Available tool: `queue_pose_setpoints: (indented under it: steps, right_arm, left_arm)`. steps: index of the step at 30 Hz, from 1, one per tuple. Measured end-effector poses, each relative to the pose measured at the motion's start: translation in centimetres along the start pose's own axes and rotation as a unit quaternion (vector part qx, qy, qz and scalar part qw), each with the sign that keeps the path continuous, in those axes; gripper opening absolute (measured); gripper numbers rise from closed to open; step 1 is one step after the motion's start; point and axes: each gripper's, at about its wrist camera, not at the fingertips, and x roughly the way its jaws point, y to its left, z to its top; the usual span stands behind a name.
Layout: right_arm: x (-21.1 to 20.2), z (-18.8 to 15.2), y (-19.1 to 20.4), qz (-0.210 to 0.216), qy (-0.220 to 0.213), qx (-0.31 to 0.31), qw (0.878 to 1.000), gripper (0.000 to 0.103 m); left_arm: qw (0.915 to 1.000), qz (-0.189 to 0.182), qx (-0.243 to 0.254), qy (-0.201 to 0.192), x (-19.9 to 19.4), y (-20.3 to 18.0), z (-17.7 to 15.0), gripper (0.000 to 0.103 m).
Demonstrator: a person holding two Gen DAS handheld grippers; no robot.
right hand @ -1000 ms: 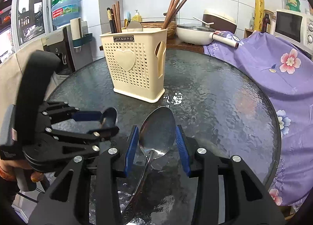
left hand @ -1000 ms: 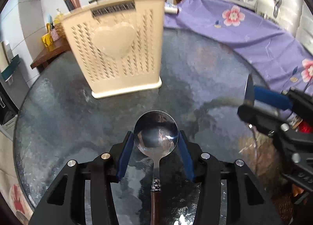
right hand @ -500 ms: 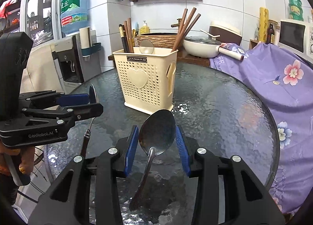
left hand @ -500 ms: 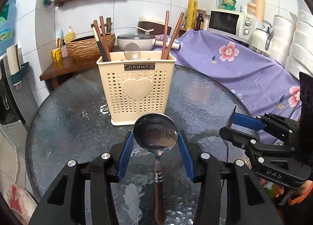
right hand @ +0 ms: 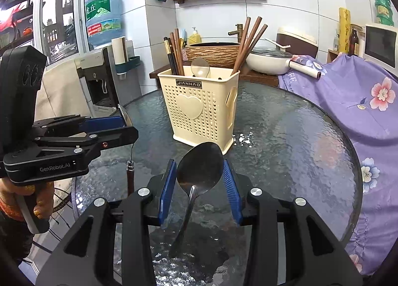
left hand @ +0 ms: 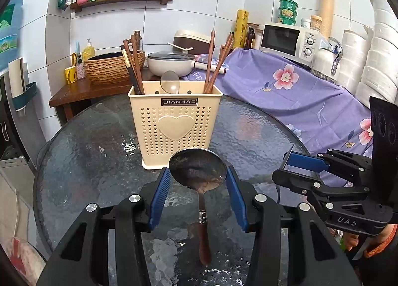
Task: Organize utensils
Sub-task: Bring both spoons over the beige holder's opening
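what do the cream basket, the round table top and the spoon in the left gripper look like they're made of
Cream perforated utensil basket: looks like matte moulded plastic, with heart-shaped holes and a raised heart. Round dark table top: seemingly textured glass, rippled and glinting. Round-bowled spoon in the left gripper: shiny metal bowl that mirrors the room, with a brown handle that may be wood.

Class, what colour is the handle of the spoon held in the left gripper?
Reddish-brown wood, seen best in the left wrist view: spoon handle.
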Motion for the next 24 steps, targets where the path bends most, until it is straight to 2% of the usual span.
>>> queue_pose_setpoints:
  steps: [2,3,4,8,12,13,16,20,24]
  right_arm:
    - [0.0,0.5,0.2,-0.001,-0.003,-0.007,1.000,0.039]
    - [-0.1,0.7,0.3,0.000,-0.006,-0.009,1.000,0.039]
    - [-0.2,1.2,0.4,0.002,-0.010,-0.012,1.000,0.039]
    - [-0.2,2.6,0.8,0.005,-0.020,-0.026,0.999,0.039]
    - [0.5,3.0,1.1,0.002,-0.015,-0.033,0.999,0.039]
    - [0.7,2.9,1.2,0.001,-0.014,-0.034,0.999,0.039]
    - [1.3,2.3,0.9,-0.005,-0.006,-0.030,1.000,0.039]
    - [2.1,1.5,0.2,-0.009,0.007,-0.016,1.000,0.039]
    - [2.6,1.2,0.0,-0.015,0.015,-0.014,1.000,0.039]
  left_arm:
    - [1.0000,-0.001,-0.001,-0.002,-0.1,0.3,0.2,0.045]
    - [1.0000,-0.005,-0.001,-0.002,-0.1,0.3,0.4,0.031]
    - [0.9999,-0.010,0.002,-0.001,-0.1,0.3,0.7,0.010]
    - [0.9999,-0.005,0.009,-0.004,0.1,0.5,1.8,0.010]
    - [0.9997,-0.015,-0.007,0.017,1.1,1.4,1.8,0.010]
    - [0.9997,-0.009,-0.005,0.021,1.3,1.6,1.6,0.013]
    - [0.9993,0.027,-0.014,0.020,1.9,2.6,0.9,0.057]
    - [0.9972,0.056,-0.021,0.046,3.4,3.8,0.1,0.059]
    - [0.9899,0.109,-0.029,0.086,6.0,5.2,-0.9,0.060]
